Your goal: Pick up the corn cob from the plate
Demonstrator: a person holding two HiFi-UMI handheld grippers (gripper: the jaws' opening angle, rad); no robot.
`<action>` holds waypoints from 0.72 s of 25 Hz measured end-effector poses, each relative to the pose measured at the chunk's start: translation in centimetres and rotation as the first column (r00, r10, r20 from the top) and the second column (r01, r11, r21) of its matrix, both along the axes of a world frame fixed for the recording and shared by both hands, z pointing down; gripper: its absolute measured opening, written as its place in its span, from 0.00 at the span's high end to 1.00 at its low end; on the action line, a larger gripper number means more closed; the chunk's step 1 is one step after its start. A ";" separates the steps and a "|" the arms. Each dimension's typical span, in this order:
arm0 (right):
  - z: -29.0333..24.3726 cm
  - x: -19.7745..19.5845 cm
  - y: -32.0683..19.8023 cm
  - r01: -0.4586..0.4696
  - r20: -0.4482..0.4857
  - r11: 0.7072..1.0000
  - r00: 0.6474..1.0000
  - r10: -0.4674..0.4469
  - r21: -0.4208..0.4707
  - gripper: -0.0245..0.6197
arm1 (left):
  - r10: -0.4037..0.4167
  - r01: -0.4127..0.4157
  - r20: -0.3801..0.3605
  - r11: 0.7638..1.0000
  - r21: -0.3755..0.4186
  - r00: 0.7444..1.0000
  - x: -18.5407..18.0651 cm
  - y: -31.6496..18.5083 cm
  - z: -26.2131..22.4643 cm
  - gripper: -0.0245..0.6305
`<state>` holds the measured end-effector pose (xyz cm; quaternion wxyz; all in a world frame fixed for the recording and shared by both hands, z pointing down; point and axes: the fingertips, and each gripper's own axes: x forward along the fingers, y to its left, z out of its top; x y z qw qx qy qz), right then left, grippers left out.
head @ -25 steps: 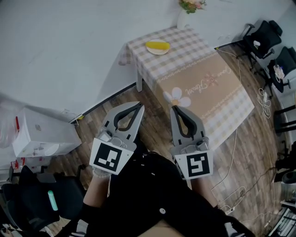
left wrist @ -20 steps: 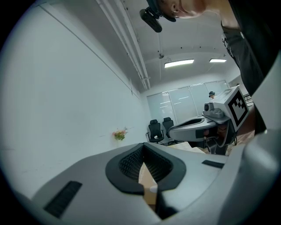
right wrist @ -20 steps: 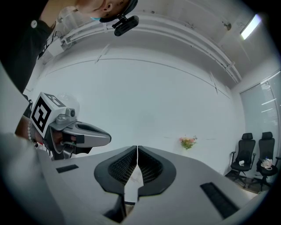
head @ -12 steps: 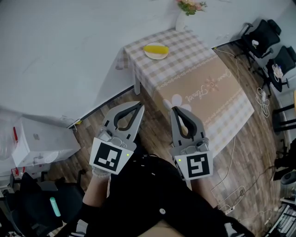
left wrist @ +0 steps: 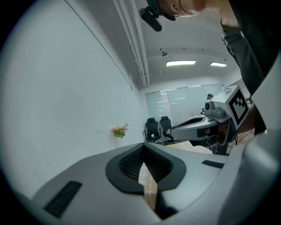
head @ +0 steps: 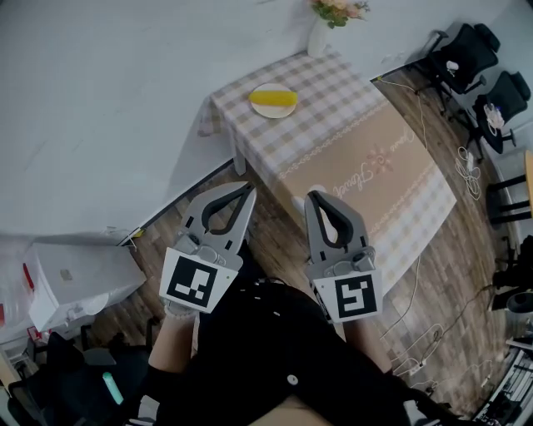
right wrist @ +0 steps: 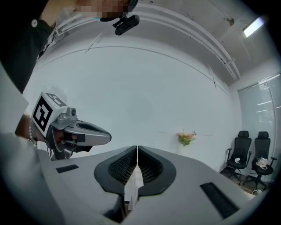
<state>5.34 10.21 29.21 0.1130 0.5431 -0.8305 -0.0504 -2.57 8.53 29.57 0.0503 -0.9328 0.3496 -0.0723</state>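
Note:
A yellow corn cob (head: 273, 97) lies on a small pale plate (head: 275, 113) at the far end of a table with a checked cloth (head: 350, 158). Both grippers are held side by side above the wooden floor, well short of the table's near corner. My left gripper (head: 251, 188) is shut and holds nothing; in the left gripper view its jaws (left wrist: 144, 146) meet. The right gripper (head: 311, 196) is also shut and empty, its jaws (right wrist: 137, 147) pressed together. Neither gripper view shows the cob.
A vase of flowers (head: 321, 25) stands at the table's far edge by the white wall. Black office chairs (head: 466, 58) sit at the far right. A white box (head: 75, 279) lies on the floor at the left, and cables (head: 416, 333) trail at the right.
The table and plate have slid lower and left in the head view as the person walks toward them. Both grippers keep the same shut pose.

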 end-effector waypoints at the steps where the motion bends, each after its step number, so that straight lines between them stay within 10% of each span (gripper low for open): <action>1: -0.1 -0.1 -0.7 -0.004 0.000 1.000 1.000 0.004 0.000 0.90 | 0.004 -0.004 0.001 1.000 -0.001 1.000 -0.1 -0.8 0.0 0.94; 18: -0.4 -2.4 -13.2 -0.058 -0.017 0.998 0.998 0.058 -0.019 0.90 | 0.072 -0.072 -0.007 0.997 -0.011 0.997 -1.7 -13.8 0.0 0.94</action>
